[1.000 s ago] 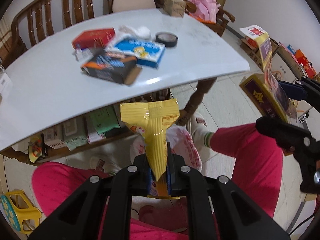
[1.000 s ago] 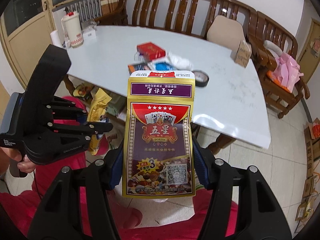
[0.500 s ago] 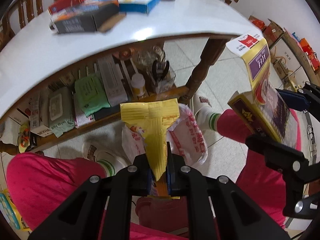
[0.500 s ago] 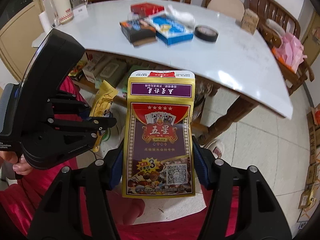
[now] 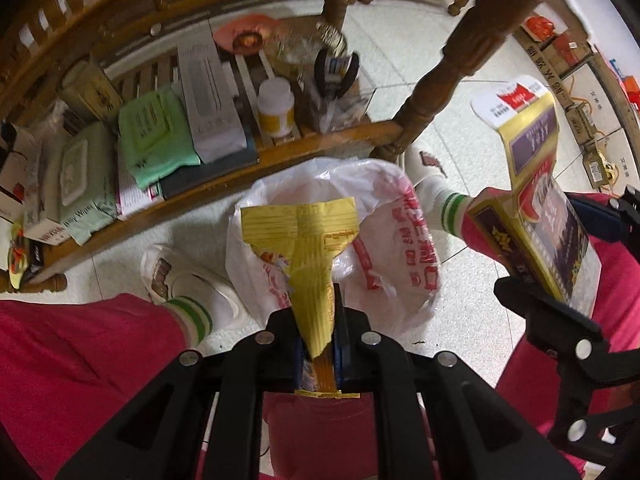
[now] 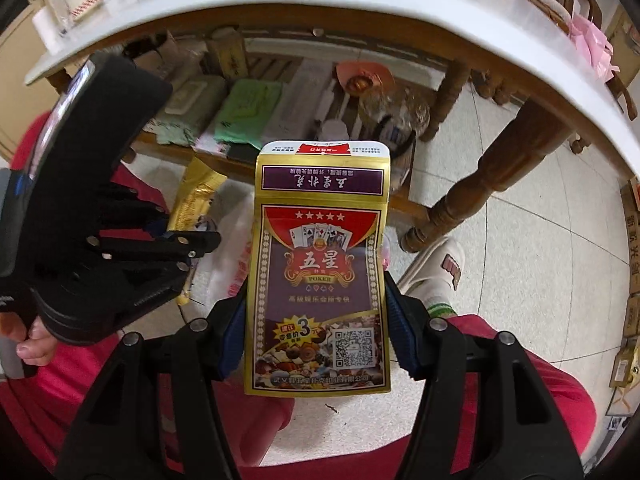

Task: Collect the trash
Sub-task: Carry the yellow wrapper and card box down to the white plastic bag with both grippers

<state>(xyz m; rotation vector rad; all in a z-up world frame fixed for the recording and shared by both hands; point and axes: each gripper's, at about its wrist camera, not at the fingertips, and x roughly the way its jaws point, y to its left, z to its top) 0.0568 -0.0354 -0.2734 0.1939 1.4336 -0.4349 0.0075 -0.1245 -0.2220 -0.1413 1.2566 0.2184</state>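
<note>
In the left wrist view, a crumpled yellow wrapper (image 5: 306, 248) is pinched tight between the closed fingers of the left gripper (image 5: 317, 332), its torn upper end fanned out above the open mouth of a white plastic bag (image 5: 394, 240) printed in red. The bag is set on the tiled floor (image 5: 472, 292) between two white shoes (image 5: 188, 280), just in front of the low wooden shelf (image 5: 280, 152) under the table. On that shelf, beyond the bag, green wipe packs (image 5: 156, 132), a long white box (image 5: 208, 96) and a white-capped bottle (image 5: 275, 108) are laid. To the right of the bag, a playing-card box (image 5: 536, 208) is seen edge-on, held in the right gripper (image 5: 560, 264). Pink-trousered legs are seen on either side of the bag.

In the right wrist view, the flattened card box (image 6: 320, 280), gold-edged with a purple and red face, is clamped by its long edges between the blue pads of the right gripper (image 6: 316, 332), its flap upward. The bag (image 6: 236, 256) is largely hidden behind the box. To the left of the box, the left gripper (image 6: 192, 242) is held in a hand (image 6: 34, 344), with the wrapper (image 6: 198, 196) between its fingers. A turned table leg (image 6: 476, 188) is seen right of the box.
</note>
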